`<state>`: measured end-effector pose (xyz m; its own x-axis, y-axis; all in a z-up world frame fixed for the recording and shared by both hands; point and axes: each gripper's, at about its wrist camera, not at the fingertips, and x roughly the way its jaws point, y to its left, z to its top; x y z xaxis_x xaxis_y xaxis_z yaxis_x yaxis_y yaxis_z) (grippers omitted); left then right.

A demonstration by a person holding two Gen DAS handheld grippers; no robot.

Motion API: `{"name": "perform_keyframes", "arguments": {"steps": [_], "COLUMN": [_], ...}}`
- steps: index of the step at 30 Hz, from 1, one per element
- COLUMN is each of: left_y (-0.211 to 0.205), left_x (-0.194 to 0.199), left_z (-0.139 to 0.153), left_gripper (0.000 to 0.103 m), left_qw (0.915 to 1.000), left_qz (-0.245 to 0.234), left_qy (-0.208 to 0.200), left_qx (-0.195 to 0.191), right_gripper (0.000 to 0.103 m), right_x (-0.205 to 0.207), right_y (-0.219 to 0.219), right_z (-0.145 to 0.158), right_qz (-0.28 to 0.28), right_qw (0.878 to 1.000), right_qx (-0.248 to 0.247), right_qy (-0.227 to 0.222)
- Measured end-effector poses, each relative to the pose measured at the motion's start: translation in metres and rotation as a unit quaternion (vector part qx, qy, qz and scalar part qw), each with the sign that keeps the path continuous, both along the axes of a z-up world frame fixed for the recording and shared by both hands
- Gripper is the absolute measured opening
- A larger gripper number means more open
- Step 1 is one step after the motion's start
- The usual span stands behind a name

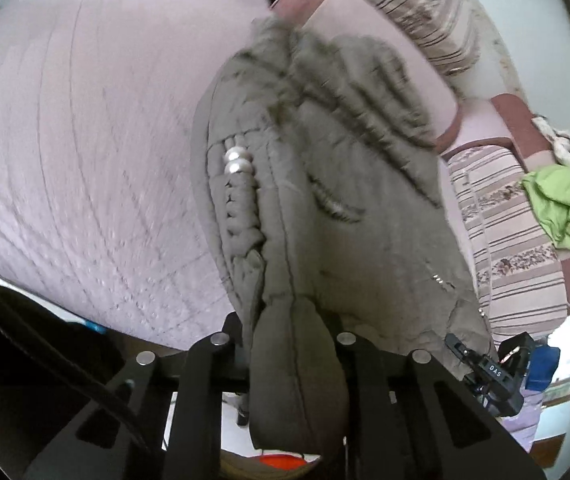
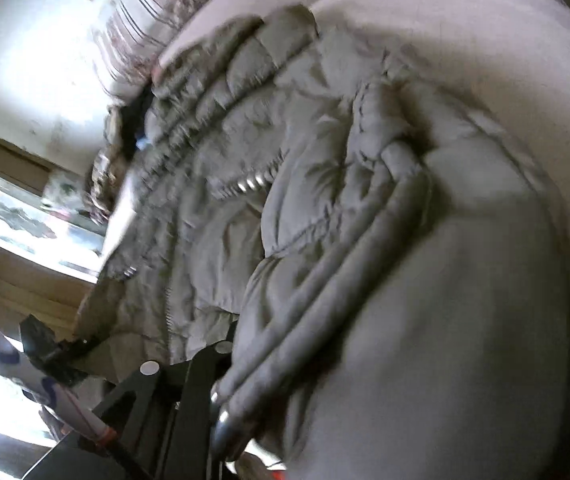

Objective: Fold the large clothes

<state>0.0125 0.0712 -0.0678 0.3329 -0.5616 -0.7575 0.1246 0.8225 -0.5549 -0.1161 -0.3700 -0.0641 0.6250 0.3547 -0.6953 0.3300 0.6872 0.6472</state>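
A grey-olive padded jacket [image 1: 325, 184] with round metal snaps lies on a pale pink bed sheet [image 1: 85, 140]. My left gripper [image 1: 291, 340] is shut on a thick padded edge of the jacket, which bulges out between the black fingers [image 1: 205, 360]. In the right wrist view the same jacket [image 2: 325, 184] fills the frame. My right gripper [image 2: 237, 352] is shut on a bunched fold of it; one finger [image 2: 201, 364] shows, the other is hidden under fabric. The right gripper also shows in the left wrist view [image 1: 485, 372] at the jacket's edge.
Striped cushions [image 1: 517, 248] line the far side of the bed. A green garment [image 1: 565, 208] lies on them. A bright window [image 2: 25, 216] and white wall sit to the left in the right wrist view.
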Motion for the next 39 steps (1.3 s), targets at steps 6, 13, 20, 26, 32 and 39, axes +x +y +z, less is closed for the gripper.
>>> {"name": "perform_keyframes", "arguments": {"steps": [6,13,20,26,32,39], "left_y": [0.005,0.017,0.005,-0.023,-0.065,-0.108], "left_x": [-0.023,-0.032,0.008,0.078,0.168,0.281], "left_z": [0.034,0.049,0.091,0.127,0.140,0.123], "left_gripper": [0.016,0.016,0.016,0.017,0.017,0.017], "left_qw": [0.9995,0.9989,0.9953,0.9896,0.9853,0.9788], "left_qz": [-0.017,-0.021,-0.005,0.021,0.045,0.077], "left_qy": [-0.028,-0.041,-0.096,-0.134,-0.135,-0.107], "left_qx": [-0.003,0.015,0.014,0.048,0.094,0.156], "right_gripper": [0.017,0.017,0.017,0.017,0.017,0.017], "right_x": [-0.019,-0.034,0.009,0.084,0.164,0.261], "right_y": [-0.003,0.007,0.003,-0.011,-0.032,-0.072], "right_z": [0.042,0.069,0.109,0.147,0.163,0.144], "right_qz": [0.012,0.047,0.060,0.040,0.008,-0.023], "right_qw": [0.999,0.997,0.992,0.987,0.985,0.984], "right_qx": [0.008,-0.019,-0.063,-0.095,-0.121,-0.150], "right_qy": [-0.046,-0.058,-0.090,-0.125,-0.124,-0.090]}}
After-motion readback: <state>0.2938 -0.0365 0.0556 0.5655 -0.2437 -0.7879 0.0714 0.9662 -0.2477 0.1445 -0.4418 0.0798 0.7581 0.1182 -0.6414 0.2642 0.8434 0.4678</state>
